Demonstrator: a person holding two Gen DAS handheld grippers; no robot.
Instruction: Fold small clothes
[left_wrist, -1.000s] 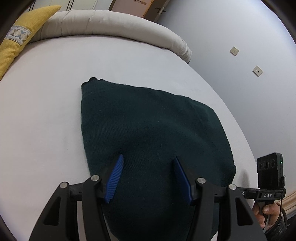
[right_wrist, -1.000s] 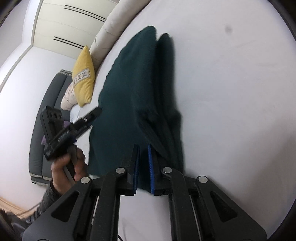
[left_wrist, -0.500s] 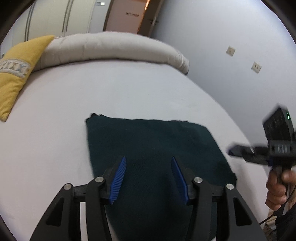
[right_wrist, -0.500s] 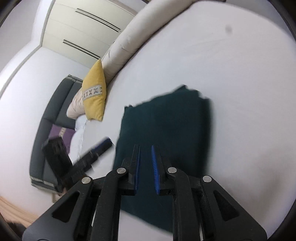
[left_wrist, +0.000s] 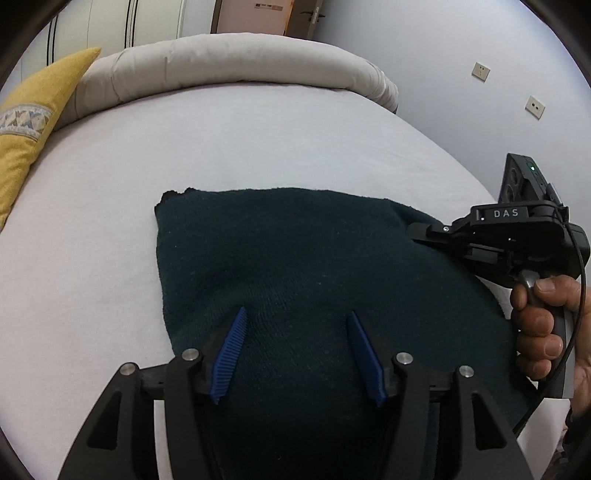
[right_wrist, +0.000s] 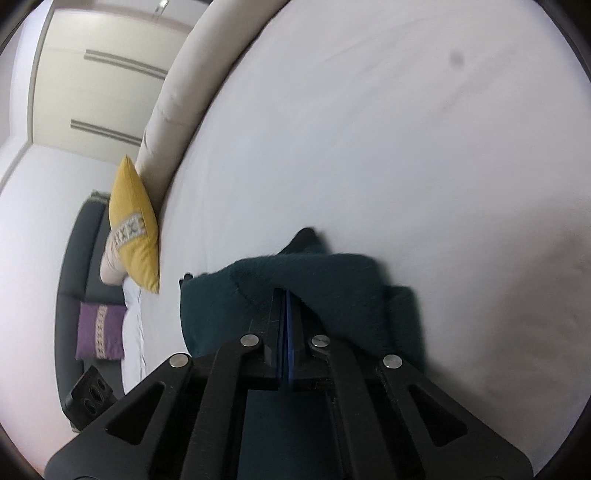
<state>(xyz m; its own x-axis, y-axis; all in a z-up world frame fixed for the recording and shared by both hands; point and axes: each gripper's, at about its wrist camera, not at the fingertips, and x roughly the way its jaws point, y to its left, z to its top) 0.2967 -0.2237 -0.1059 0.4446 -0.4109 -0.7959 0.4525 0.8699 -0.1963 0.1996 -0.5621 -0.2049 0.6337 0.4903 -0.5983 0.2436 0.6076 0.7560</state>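
Note:
A dark green knitted garment (left_wrist: 295, 266) lies folded on the white bed (left_wrist: 258, 140). My left gripper (left_wrist: 297, 317) is open, its blue pads just above the near part of the garment, holding nothing. My right gripper (left_wrist: 424, 230) reaches in from the right at the garment's far right corner. In the right wrist view the right gripper (right_wrist: 285, 295) is shut on an edge of the garment (right_wrist: 314, 273), and the cloth bunches over the fingertips.
A long beige bolster (left_wrist: 236, 62) runs along the far side of the bed. A yellow cushion (left_wrist: 26, 122) lies at the far left. A grey wall (left_wrist: 480, 44) with sockets stands on the right. A dark sofa with a purple cushion (right_wrist: 99, 328) stands beyond the bed.
My right gripper has moved to the garment's far right corner and closed on its edge, lifting the cloth a little. My left gripper stays open over the garment.

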